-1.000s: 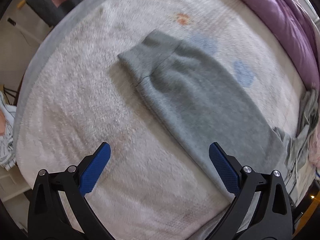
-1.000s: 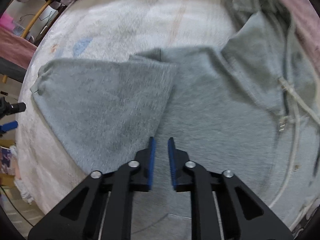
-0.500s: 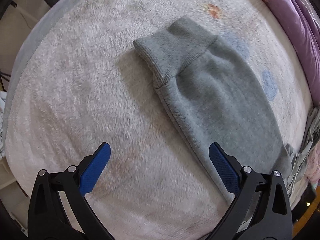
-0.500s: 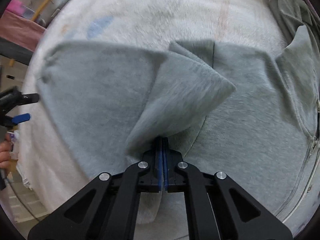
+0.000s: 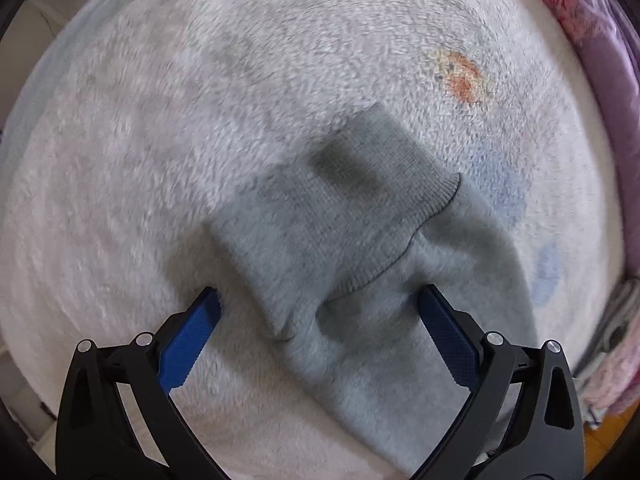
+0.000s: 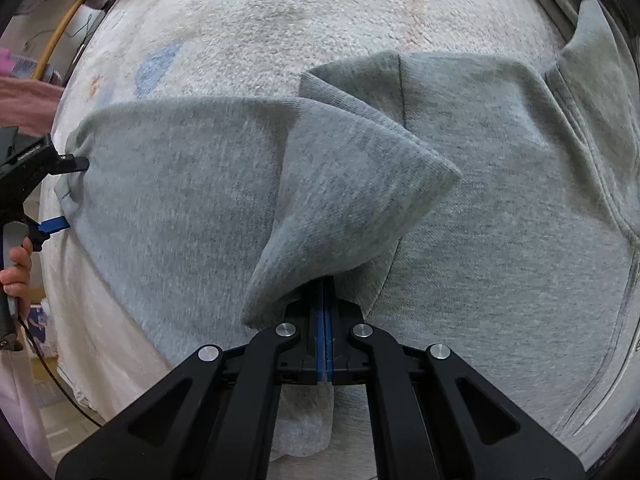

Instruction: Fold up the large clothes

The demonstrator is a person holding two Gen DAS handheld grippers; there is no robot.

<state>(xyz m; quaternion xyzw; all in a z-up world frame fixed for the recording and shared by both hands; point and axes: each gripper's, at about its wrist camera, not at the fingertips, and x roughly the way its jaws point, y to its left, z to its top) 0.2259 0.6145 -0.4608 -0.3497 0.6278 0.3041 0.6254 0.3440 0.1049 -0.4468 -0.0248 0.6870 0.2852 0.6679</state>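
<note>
While my right gripper [image 6: 324, 300] has its fingers clamped on a raised fold of the grey hoodie [image 6: 460, 220] spread on the white fleece blanket [image 5: 160, 160], my left gripper [image 5: 318, 322] stands open astride the sleeve cuff [image 5: 360, 208]. No legible writing.

Around the sleeve cuff [image 5: 372, 200] the white blanket [image 5: 200, 120] lay bare on the far and left sides, open room for a gripper. The left gripper [image 5: 316, 316] straddled the cuff, its fingers [image 5: 192, 332] spread wide and down at the fabric. A purple quilt [image 5: 600, 80] hemmed the right edge. The hoodie [image 6: 500, 200] covered most of the bed ahead of the right gripper [image 6: 324, 292], with bare blanket only beyond it.
</note>
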